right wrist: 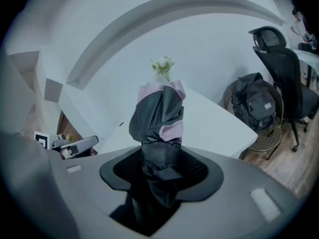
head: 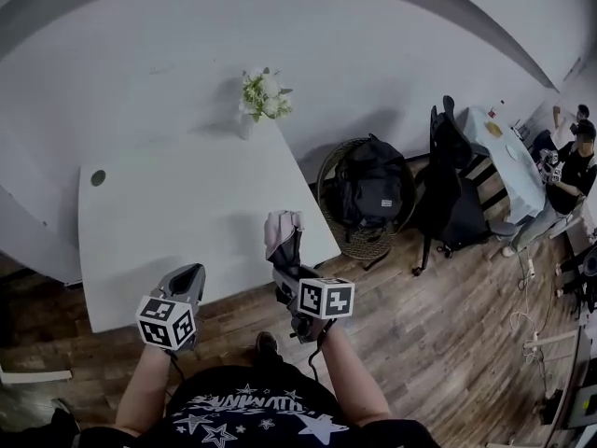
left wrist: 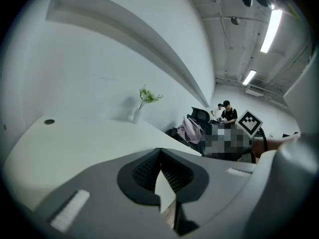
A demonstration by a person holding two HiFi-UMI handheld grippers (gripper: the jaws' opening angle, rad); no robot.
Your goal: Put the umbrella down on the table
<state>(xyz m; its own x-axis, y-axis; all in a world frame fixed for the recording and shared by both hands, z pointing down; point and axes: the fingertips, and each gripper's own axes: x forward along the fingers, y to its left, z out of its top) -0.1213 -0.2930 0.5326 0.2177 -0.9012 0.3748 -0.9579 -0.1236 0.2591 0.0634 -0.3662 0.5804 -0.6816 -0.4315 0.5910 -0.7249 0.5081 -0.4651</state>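
Black and pink fabric: one folded umbrella (head: 283, 236), gripped at its lower end by the right gripper (head: 285, 271). Held up off the table (head: 168, 222), not lying on it, top end over the near right corner in the head view. Right gripper view: jaws narrow, pressed onto the dark bunched fabric from both sides, pink panels higher up.

One left gripper (head: 189, 276), left of the umbrella and apart from it, over the table's near edge. Left gripper view: jaws brought together at the tips, nothing between them (left wrist: 160, 157).

Two marker cubes, one per gripper: left (head: 166, 322), right (head: 326, 298).

One white table against the wall. One small round hole (head: 98, 177) near its far left corner. One white vase of flowers (head: 264, 96) at the far edge, well apart from the umbrella.

Right of the table, on the wood floor (head: 438, 325): one wicker basket (head: 364, 243) with one black backpack (head: 371, 187) in it, one black office chair (head: 450, 180) just beside.

Farther right: one second table (head: 511, 166), two people (head: 574, 161) at it.
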